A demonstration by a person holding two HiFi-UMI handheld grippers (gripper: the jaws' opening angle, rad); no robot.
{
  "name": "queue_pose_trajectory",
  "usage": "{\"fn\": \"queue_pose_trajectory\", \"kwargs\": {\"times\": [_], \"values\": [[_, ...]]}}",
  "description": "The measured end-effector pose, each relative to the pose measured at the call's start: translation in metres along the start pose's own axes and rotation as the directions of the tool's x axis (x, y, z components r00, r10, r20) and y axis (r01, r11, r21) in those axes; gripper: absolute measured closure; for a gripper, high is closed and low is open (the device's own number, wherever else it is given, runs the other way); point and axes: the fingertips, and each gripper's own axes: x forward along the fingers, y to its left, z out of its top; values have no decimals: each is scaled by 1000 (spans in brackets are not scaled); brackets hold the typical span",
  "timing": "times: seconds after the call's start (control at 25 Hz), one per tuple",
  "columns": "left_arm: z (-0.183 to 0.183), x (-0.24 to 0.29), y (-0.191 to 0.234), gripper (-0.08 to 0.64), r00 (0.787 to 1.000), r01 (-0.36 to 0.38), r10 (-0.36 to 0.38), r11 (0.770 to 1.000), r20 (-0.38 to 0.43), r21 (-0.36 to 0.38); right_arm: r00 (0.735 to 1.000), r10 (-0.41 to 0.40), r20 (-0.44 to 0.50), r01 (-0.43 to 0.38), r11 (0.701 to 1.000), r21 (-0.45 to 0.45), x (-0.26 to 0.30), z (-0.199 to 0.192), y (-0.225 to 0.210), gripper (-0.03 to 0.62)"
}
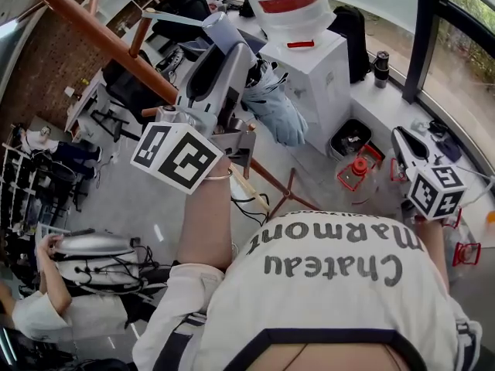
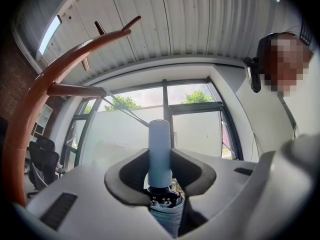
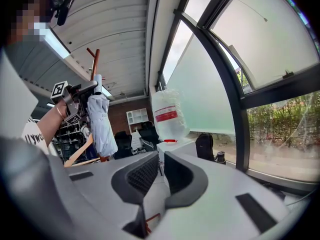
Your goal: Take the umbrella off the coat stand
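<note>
The pale blue folded umbrella [image 1: 277, 108] hangs beside the brown wooden coat stand [image 1: 100, 33], its canopy down and its light cylindrical handle [image 1: 220, 31] up. My left gripper [image 1: 232, 52] is shut on that handle [image 2: 160, 154], which stands upright between the pads, with the stand's pole and pegs [image 2: 45, 84] to the left. In the right gripper view the umbrella [image 3: 102, 121] hangs at the left in front of the stand [image 3: 94, 59]. My right gripper [image 1: 401, 141] waits low at the right, far from the umbrella. Its jaws [image 3: 159, 171] are shut, with nothing between them.
A white water dispenser [image 1: 309, 68] with a large bottle [image 3: 167, 114] stands just behind the umbrella. A black bin [image 1: 349, 139] and red stands [image 1: 357, 168] sit on the floor. A dark window frame [image 1: 425, 29] runs along the right. A person [image 1: 46, 284] sits at lower left.
</note>
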Motion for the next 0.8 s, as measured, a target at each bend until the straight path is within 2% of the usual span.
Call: {"fn": "queue_pose_trajectory", "kwargs": {"times": [0.8], "values": [[-14,6,0,420,1000,19,-19,999,-7,-45,1000,-16,-13,16,1000,3,-2,-7,-4,543]]}}
